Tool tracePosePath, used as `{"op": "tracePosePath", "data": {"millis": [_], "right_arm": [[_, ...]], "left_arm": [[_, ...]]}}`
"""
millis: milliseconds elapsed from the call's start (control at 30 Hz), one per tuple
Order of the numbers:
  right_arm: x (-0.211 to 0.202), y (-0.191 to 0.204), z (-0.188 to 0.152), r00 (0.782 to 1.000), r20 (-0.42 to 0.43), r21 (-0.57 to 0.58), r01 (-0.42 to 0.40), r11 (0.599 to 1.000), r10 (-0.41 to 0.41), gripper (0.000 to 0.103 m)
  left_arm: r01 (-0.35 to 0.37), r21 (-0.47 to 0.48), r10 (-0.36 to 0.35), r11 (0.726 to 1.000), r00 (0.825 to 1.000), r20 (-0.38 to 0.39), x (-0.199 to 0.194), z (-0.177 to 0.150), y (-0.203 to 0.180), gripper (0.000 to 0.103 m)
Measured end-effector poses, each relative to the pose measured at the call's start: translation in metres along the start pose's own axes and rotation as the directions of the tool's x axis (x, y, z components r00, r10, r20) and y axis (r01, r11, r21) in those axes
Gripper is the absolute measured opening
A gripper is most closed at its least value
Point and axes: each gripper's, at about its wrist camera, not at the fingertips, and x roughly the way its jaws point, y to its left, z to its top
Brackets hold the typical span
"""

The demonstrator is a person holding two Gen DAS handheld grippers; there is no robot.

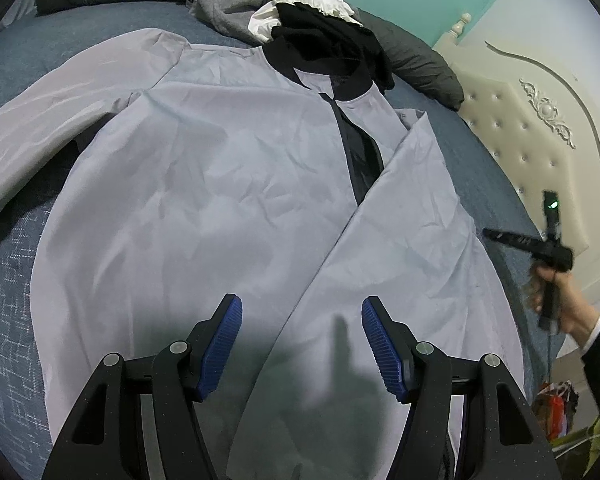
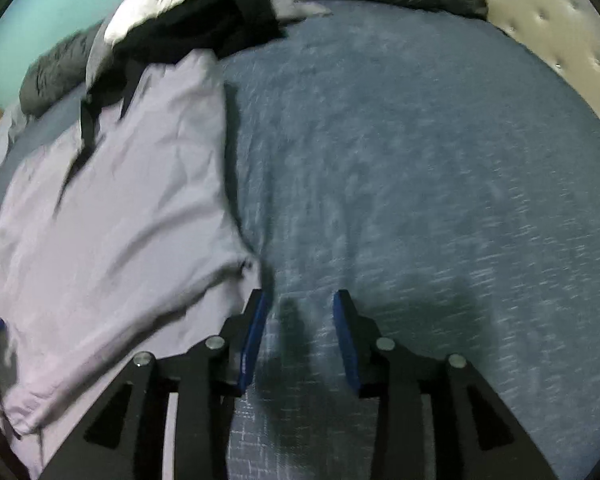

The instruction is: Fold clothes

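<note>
The left gripper hangs low over the hem end of a pale grey jacket, its blue-padded fingers spread wide with nothing between them. The jacket lies spread flat, front up, on a blue-grey bed cover, black collar at the far end. Its right front panel is folded over on a slant toward the middle, showing a strip of dark lining, and one sleeve stretches out to the left.

The right gripper is held above bare cover just beside the jacket's edge, jaws apart and empty; this view is blurred. In the left wrist view it shows at the jacket's right side, pointed inward, gripped from below in a hand with a dark sleeve and white cuff.

Beyond the collar lies a heap of black and white clothes, then dark grey pillows and a cream tufted headboard.
</note>
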Motion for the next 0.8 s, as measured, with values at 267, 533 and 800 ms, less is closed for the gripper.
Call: {"op": "tracePosePath", "data": {"millis": [267,533,800], "right_arm": [[-0.025,0.035,0.086,0.995,0.074,0.034,-0.072,0.997,0.069,0.048],[0.013,0.082,0.156,0.997,0.025,0.025,-0.079,0.997,0.079,0.051],[0.055,0.117,0.194,0.999,-0.047,-0.015,0.026,1.0,-0.027,0.051]], "left_arm": [[-0.003,0.015,0.003,1.0,1.0,0.01,0.004,0.01,0.0,0.067],[-0.051,0.038,0.05,0.998,0.999,0.012,0.012,0.018,0.004,0.07],[-0.074,0.032,0.074,0.997,0.997,0.003,0.023,0.02,0.009,0.072]]}}
